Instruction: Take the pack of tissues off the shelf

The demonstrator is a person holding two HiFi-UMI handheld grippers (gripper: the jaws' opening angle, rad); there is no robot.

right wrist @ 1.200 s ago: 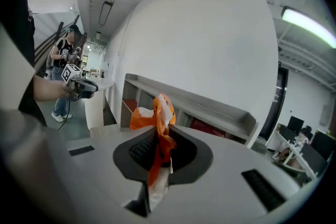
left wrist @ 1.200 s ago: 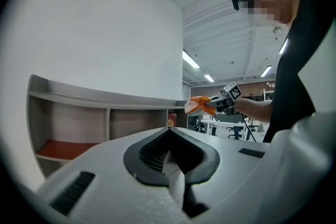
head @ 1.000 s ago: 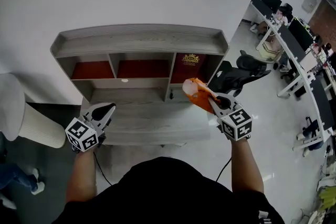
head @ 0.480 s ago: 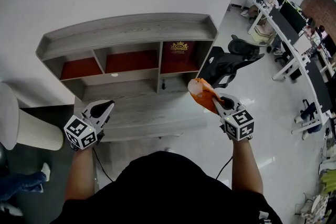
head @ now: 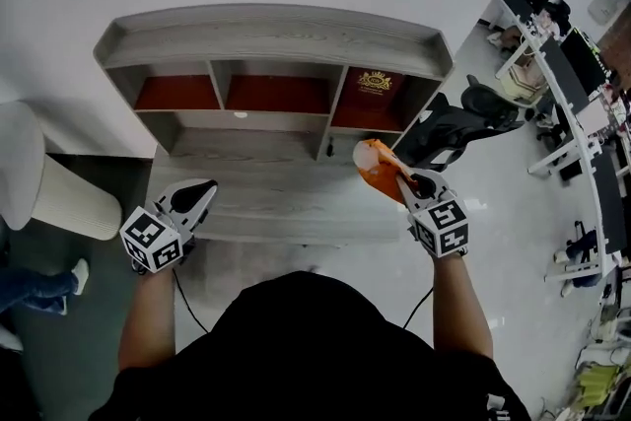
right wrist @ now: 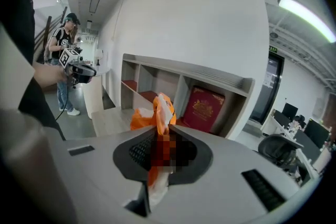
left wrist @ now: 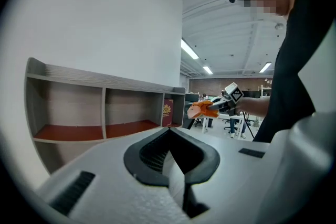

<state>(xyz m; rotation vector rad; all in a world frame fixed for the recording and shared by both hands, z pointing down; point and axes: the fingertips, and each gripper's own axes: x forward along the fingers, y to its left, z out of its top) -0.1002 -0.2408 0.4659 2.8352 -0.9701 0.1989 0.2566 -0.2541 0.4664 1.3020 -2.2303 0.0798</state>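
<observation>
The shelf (head: 266, 25) stands against the wall; the pack of tissues (head: 375, 169) hangs clear before its right compartment, pinched in the right gripper (head: 402, 180). The left gripper (head: 200, 192) is closed, empty. Best to draw back with a firm squeeze
</observation>
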